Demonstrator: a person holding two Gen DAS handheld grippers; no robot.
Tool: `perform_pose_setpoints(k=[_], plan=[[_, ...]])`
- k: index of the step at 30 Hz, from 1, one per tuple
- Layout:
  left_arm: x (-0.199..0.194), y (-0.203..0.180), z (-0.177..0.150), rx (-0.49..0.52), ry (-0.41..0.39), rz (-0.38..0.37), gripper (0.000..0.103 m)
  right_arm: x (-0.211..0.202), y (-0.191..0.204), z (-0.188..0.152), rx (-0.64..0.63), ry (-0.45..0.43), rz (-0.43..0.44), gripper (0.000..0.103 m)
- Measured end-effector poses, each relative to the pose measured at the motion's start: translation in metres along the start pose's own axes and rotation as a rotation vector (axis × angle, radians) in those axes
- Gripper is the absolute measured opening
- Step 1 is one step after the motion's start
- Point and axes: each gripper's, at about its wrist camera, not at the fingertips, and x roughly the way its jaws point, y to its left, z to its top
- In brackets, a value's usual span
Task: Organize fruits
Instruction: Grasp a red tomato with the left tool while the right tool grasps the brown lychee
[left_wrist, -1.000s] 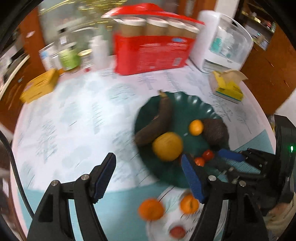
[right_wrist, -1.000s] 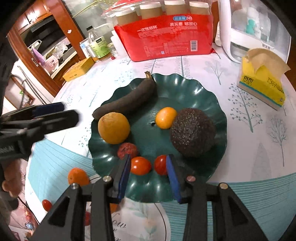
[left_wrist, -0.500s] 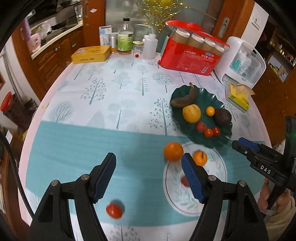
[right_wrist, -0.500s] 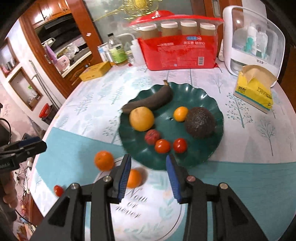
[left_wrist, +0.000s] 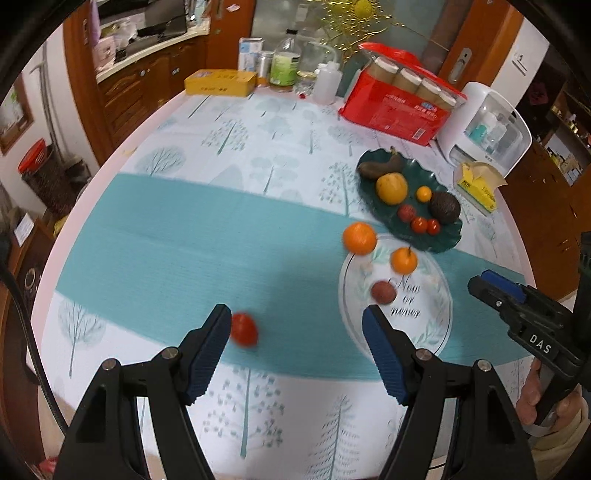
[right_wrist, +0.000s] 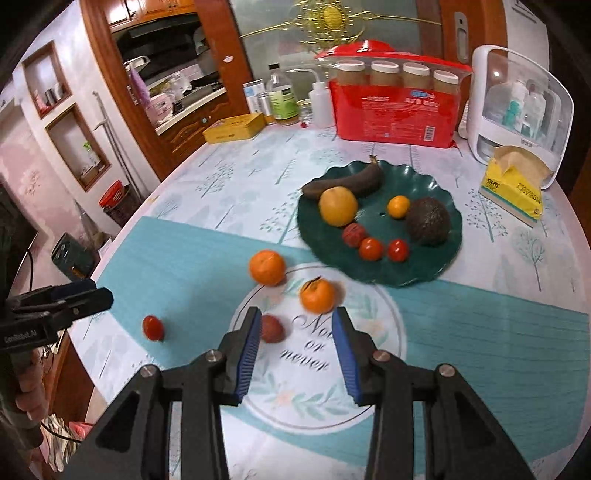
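Note:
A green scalloped plate (right_wrist: 448, 206) (left_wrist: 448, 242) holds a dark banana, a yellow-orange fruit, a small orange, an avocado, two cherry tomatoes and a red fruit. Loose on the table near me are two tangerines (right_wrist: 267, 267) (right_wrist: 317, 295), a small red fruit (right_wrist: 272, 328) and a cherry tomato (right_wrist: 153, 327) (left_wrist: 243, 329). My left gripper (left_wrist: 295, 325) is open and empty, above the table with the tomato beside its left finger. My right gripper (right_wrist: 295, 332) is open and empty, above the round printed mat (right_wrist: 369, 387), just behind the red fruit and one tangerine.
At the far edge stand a red pack of jars (right_wrist: 395, 107), a white appliance (right_wrist: 517, 107), bottles (right_wrist: 282, 98) and a yellow tin (right_wrist: 234, 127). A yellow tissue box (right_wrist: 515, 184) lies right of the plate. The table's edge curves on the left.
Both grippers pulled back and up from the green plate toward the near edge of the table. The right gripper's jaws stand wider. The loose fruits now lie just ahead of the fingers.

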Motion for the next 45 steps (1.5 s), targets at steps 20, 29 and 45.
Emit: perform_pose_setpoints(k=[20, 29, 45], plan=[[0.064, 0.049, -0.052, -0.139, 0.09, 0.031, 0.072, 0.051, 0.026, -0.04, -0.044, 0.111, 0.004, 0.04], [0.096, 0.051, -0.042, -0.17, 0.099, 0.043, 0.072, 0.074, 0.028, -0.042, -0.062, 0.138, -0.012, 0.04], [0.114, 0.037, -0.03, -0.117, 0.078, 0.073, 0.057, 0.117, 0.036, -0.023, -0.098, 0.112, -0.036, 0.032]])
